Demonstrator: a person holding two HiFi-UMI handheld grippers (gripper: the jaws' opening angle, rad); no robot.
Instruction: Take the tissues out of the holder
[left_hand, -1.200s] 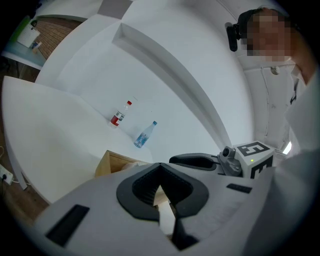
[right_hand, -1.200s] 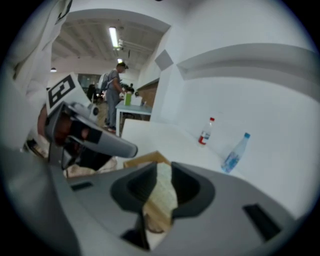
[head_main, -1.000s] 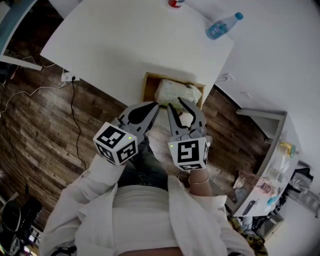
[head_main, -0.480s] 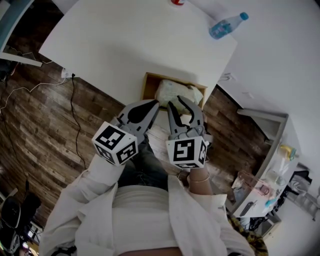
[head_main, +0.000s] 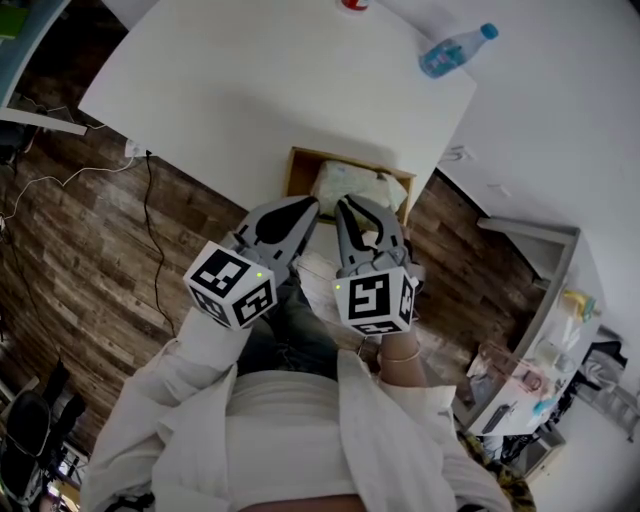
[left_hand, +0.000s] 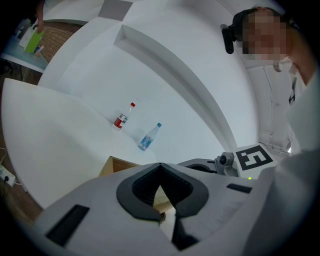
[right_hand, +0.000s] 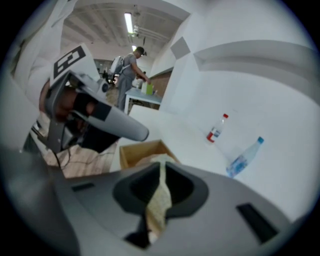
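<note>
At the near edge of the white table (head_main: 250, 80), the head view shows the wooden holder (head_main: 298, 170) with the tissues (head_main: 352, 186) bunched inside. The left gripper (head_main: 308, 207) and right gripper (head_main: 360, 212) hover just in front of the holder.

Left gripper view: its jaws are clenched together on nothing, with the holder beyond their tips.

Right gripper view: its jaws are closing with a tissue (right_hand: 159, 202) pinched between them, running toward the holder.

Likely trouble: a sharp tug could tear the thin sheet, or drag the unbraced holder off the table edge.
</note>
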